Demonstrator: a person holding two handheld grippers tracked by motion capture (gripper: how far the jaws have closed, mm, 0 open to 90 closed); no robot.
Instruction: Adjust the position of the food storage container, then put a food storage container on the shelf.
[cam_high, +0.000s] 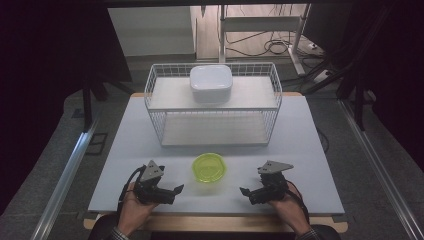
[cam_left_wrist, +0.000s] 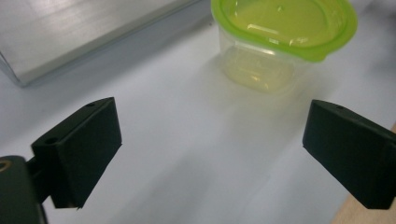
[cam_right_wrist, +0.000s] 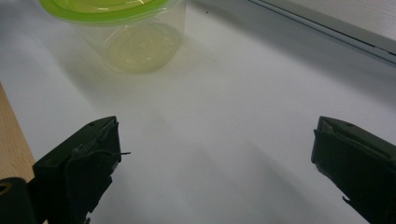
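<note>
A clear round container with a lime-green lid (cam_high: 209, 167) stands on the pale table between the two grippers, near the front. My left gripper (cam_high: 175, 194) rests to its left, pointing toward it, and its jaws stand wide apart with nothing between them (cam_left_wrist: 212, 158). Ahead of those jaws and a little to the right sits the container (cam_left_wrist: 280, 37). My right gripper (cam_high: 246, 195) lies to the container's right, open and empty too (cam_right_wrist: 217, 168). In the right gripper view the container (cam_right_wrist: 126, 32) is at the upper left, apart from the jaws.
A white wire rack (cam_high: 215, 105) with two shelves stands behind the container, and a white lidded box (cam_high: 210, 82) sits on its top shelf. The rack's lower board (cam_left_wrist: 70, 32) shows in the left gripper view. The wooden table edge (cam_right_wrist: 11, 140) runs close behind the grippers.
</note>
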